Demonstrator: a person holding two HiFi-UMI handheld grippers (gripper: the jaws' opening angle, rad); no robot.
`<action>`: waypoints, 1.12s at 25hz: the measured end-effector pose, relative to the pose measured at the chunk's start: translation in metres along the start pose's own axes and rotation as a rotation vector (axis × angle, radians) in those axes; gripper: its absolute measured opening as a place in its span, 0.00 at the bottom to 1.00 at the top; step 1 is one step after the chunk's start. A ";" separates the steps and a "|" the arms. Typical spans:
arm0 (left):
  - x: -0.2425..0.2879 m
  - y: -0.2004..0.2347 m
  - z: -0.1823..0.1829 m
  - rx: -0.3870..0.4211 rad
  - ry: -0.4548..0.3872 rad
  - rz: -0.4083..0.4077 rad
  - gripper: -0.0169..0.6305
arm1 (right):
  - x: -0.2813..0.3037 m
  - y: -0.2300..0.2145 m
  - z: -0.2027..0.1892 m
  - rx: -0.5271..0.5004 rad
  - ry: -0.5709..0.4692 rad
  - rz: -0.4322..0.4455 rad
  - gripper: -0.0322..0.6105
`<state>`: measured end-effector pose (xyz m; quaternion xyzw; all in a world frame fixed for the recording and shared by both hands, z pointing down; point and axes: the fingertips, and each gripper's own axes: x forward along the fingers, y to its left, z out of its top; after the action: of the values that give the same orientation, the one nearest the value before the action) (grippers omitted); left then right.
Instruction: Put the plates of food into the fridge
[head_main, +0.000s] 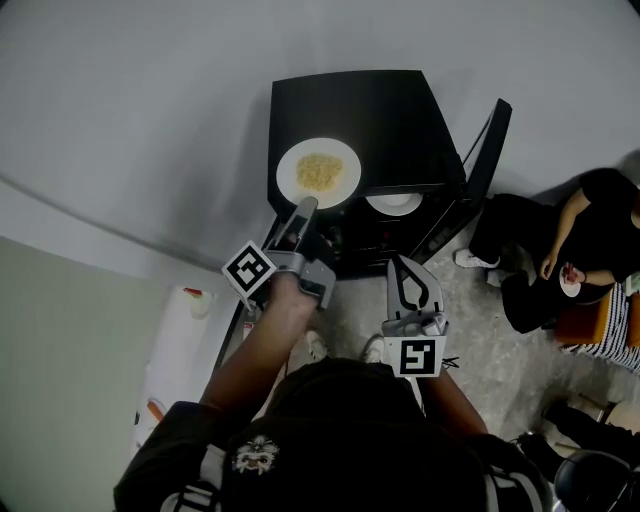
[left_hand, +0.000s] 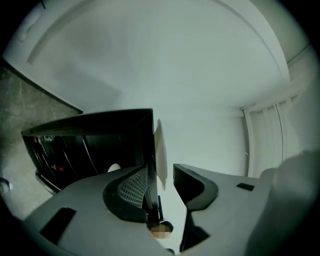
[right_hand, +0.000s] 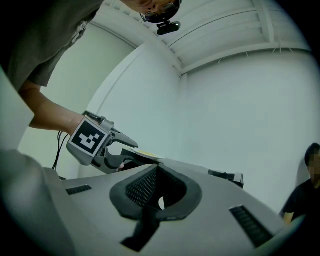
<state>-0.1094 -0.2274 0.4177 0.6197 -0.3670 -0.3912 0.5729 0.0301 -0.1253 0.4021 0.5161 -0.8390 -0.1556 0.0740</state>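
White plate of food (head_main: 291, 173) atop black fridge (head_main: 390, 115)

The head view looks steeply down from above the person's shoulders; the fridge (head_main: 350, 110) sits at twelve o'clock, far enough off to show its whole top; the left gripper view rides close behind its jaws, rolled sideways, floor at nine o'clock, the plate (left_hand: 160, 147) edge-on at centre beside the fridge (left_hand: 90, 145); the right gripper view looks level from low and close, with the left gripper (right_hand: 131, 154) at nine o'clock; all three views share the plate (head_main: 318, 172); head and right gripper views share a seated person (head_main: 590, 235) at three o'clock.
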 end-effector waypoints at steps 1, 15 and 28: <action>0.002 0.001 0.000 -0.028 0.000 0.002 0.28 | -0.001 -0.001 -0.001 0.020 -0.002 -0.011 0.09; 0.006 -0.004 0.003 -0.053 -0.018 0.030 0.11 | -0.019 0.011 -0.010 0.036 0.017 0.000 0.09; -0.008 -0.007 -0.021 -0.041 0.033 0.009 0.09 | -0.017 0.004 -0.020 0.049 0.016 -0.015 0.09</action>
<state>-0.0941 -0.2110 0.4118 0.6127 -0.3522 -0.3855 0.5932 0.0407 -0.1121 0.4230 0.5253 -0.8381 -0.1313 0.0669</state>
